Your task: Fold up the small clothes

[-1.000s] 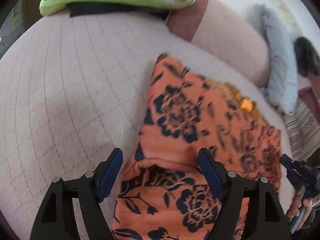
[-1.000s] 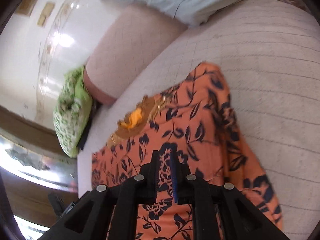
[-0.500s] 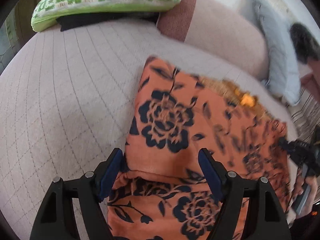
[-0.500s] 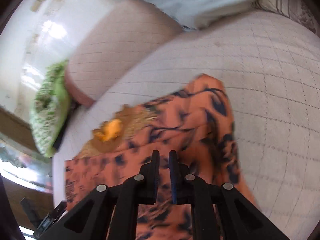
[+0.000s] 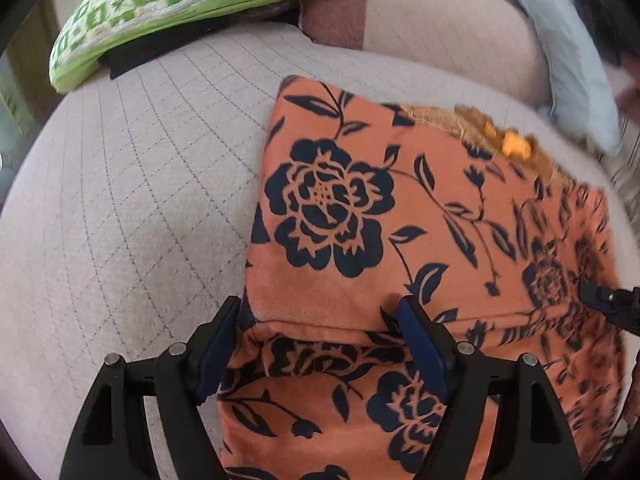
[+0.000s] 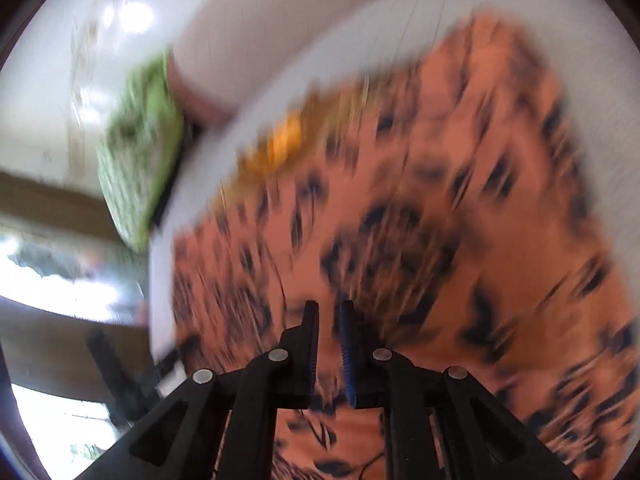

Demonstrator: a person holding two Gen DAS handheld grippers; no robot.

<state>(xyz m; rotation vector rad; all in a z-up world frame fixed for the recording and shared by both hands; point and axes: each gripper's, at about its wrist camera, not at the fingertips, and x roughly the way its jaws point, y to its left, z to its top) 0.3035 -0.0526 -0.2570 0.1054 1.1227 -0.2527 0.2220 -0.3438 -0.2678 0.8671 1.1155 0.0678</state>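
Note:
An orange garment with dark blue flowers (image 5: 328, 208) lies flat on the quilted beige seat (image 5: 120, 200), with a folded edge running across its near part. My left gripper (image 5: 320, 308) hovers open over that fold at the garment's left side, its blue pads (image 5: 420, 344) wide apart and touching nothing. The right gripper (image 6: 329, 308) is shut, only a thin slit between its fingers, low over the garment (image 6: 460, 200) in a blurred view. I cannot see cloth pinched in it. Its tip (image 5: 612, 304) shows at the garment's right edge in the left wrist view.
A green and white patterned cushion (image 5: 180, 4) lies at the far left on something black. The padded backrest (image 5: 440, 32) runs behind the garment. A pale blue cushion (image 5: 572, 60) leans at the far right. The green cushion (image 6: 140, 160) also appears blurred on the left.
The right gripper has dropped closer to the garment, which now fills its blurred view. The left gripper has rolled and shifted sideways, staying open over the fold. The right gripper's tip now sits higher in the left view.

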